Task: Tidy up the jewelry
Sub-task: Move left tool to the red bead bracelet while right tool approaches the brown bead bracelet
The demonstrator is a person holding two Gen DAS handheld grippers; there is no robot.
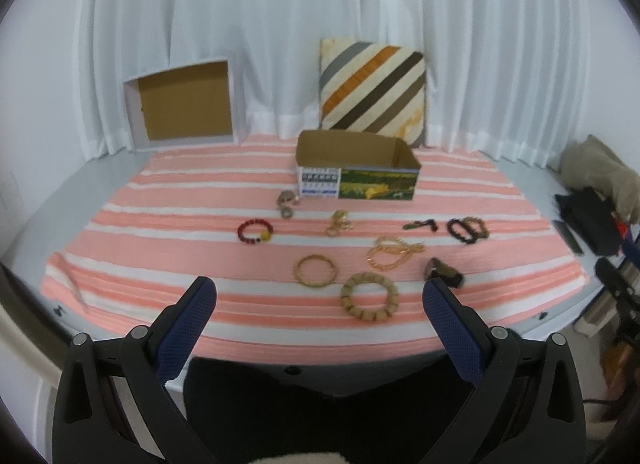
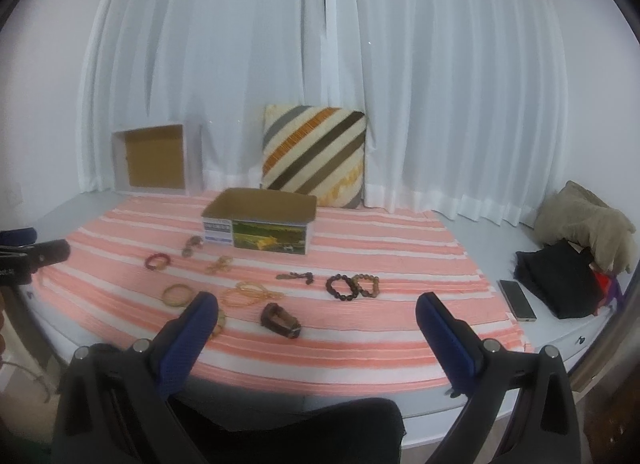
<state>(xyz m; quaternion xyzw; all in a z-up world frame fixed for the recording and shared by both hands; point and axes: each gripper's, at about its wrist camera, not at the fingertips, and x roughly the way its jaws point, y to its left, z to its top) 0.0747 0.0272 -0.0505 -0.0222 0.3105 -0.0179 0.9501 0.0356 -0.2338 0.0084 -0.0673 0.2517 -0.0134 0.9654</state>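
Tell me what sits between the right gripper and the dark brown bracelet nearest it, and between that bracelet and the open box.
Nothing visible blocks the right gripper from the dark brown bracelet; only bare striped cloth lies between. Toward the open box, the gold chain and a small dark beaded piece lie on the cloth, low enough to lift over.

Bracelets (image 1: 315, 270) lie spread on the cloth (image 1: 160, 200) before the open box (image 1: 357, 168), a cushion (image 1: 372, 90) behind it.

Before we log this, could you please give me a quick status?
Left gripper open, empty. Right gripper open, empty. Bracelets loose on striped cloth; box empty. Nothing blocking.
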